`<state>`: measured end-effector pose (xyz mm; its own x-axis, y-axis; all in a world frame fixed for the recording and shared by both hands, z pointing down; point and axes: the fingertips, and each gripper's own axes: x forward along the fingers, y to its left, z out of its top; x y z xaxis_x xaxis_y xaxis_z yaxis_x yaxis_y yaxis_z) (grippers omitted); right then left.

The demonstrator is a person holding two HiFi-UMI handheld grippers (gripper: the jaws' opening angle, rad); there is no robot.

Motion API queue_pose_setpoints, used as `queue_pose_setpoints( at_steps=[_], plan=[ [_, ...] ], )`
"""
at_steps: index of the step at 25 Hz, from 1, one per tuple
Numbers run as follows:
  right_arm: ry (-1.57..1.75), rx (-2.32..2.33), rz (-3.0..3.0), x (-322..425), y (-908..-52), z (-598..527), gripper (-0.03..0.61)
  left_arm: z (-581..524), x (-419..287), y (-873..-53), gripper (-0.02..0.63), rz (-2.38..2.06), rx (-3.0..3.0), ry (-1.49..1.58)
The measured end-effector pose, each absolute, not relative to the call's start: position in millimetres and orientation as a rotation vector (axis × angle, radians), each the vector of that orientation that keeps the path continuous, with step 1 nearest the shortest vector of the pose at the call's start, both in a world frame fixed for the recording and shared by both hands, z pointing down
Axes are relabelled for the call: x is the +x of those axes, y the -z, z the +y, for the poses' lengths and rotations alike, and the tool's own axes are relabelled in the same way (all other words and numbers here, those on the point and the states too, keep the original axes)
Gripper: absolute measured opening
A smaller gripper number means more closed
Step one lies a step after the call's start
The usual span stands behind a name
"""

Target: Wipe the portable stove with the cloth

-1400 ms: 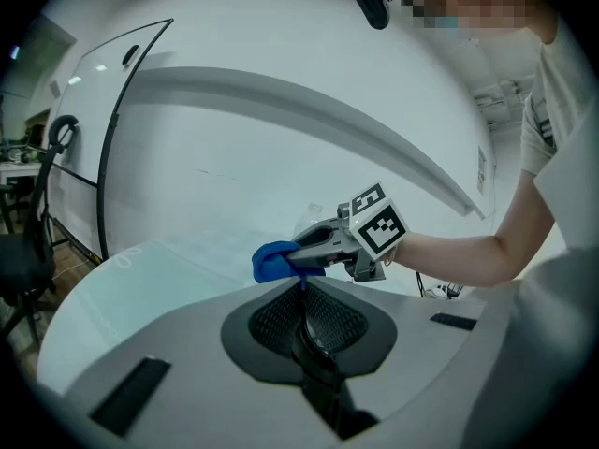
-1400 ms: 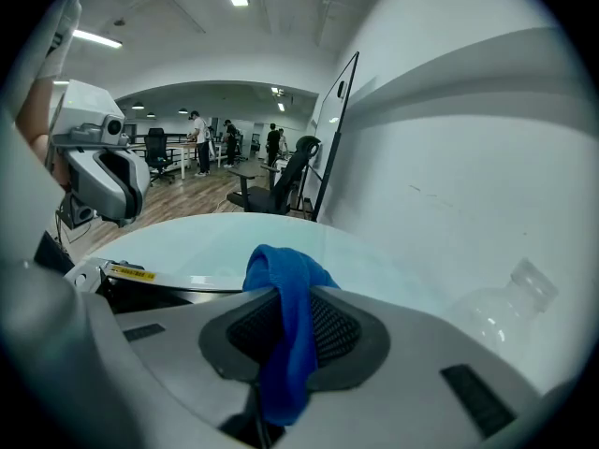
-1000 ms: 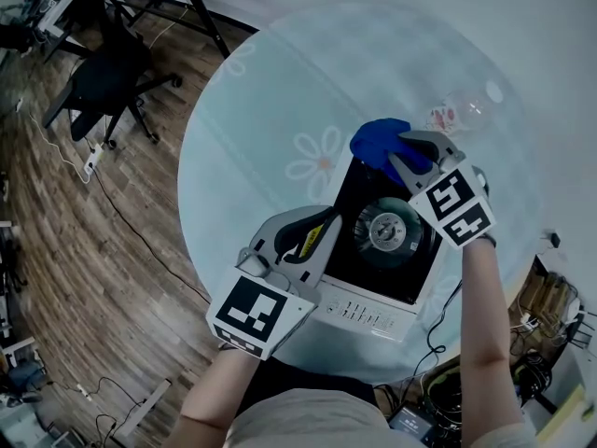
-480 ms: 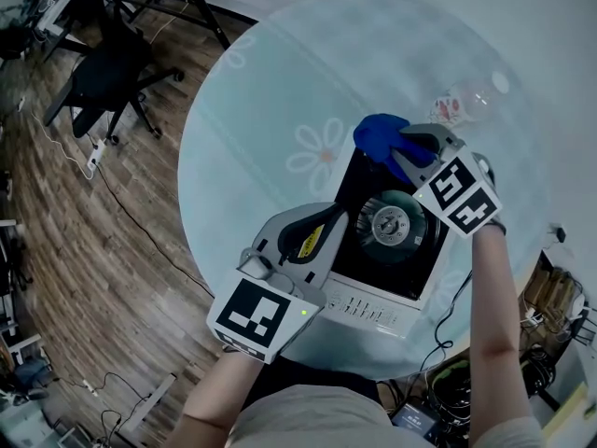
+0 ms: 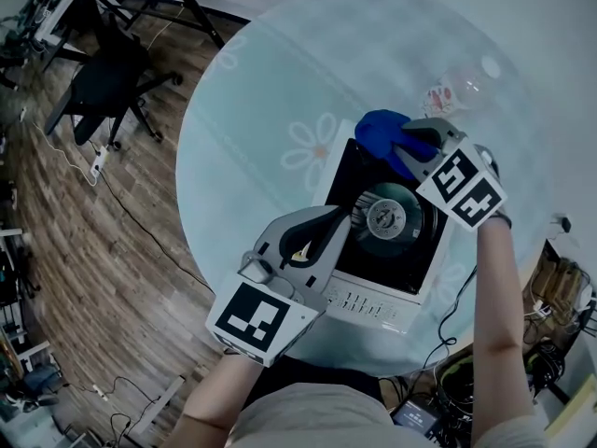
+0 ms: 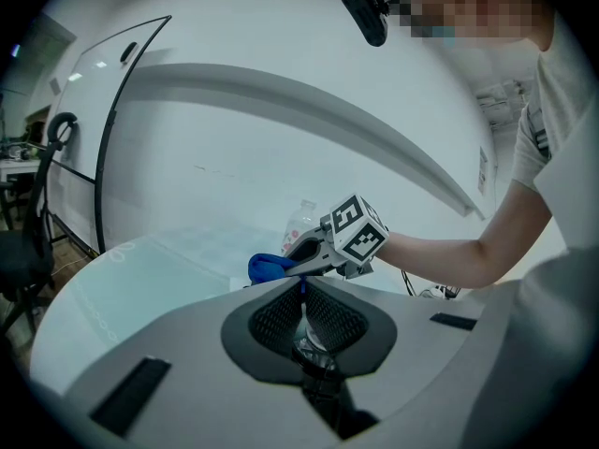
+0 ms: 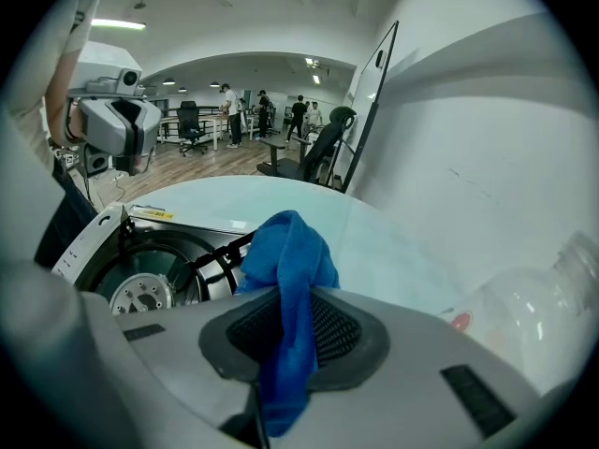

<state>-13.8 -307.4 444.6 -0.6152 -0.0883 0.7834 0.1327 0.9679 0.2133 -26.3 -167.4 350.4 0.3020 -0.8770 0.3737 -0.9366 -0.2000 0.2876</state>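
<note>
Blue cloth [image 5: 381,129] is pinched between the jaws of the right gripper [image 5: 410,149]. It bunches past the jaw tips onto the far corner of the portable stove [image 5: 371,299], just beyond the burner [image 5: 384,217].

Progress, as judged: wiping is under way at that far corner. The burner surround, the stove's near side and its control strip probably remain to be covered. No view shows which surfaces are already clean.

Pose: the right forearm runs along the stove's right side, with its gripper angled toward the far corner. The left gripper [image 5: 338,220] sits at the stove's near-left edge, jaws pressed together with nothing held between them.

The stove stands on the round table [image 5: 261,110]. A clear bottle [image 5: 459,95] lies beyond the stove's far-right corner.
</note>
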Motion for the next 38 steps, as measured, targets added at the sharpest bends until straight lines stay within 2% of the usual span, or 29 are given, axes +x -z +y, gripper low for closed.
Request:
queue_pose_setpoints(
  at_steps=[38],
  plan=[
    [0.071, 0.239, -2.216, 83.4, -448.2, -345.0, 0.075, -185.9, 3.2, -350.8, 0.026, -1.393, 2.275, -0.276]
  ],
)
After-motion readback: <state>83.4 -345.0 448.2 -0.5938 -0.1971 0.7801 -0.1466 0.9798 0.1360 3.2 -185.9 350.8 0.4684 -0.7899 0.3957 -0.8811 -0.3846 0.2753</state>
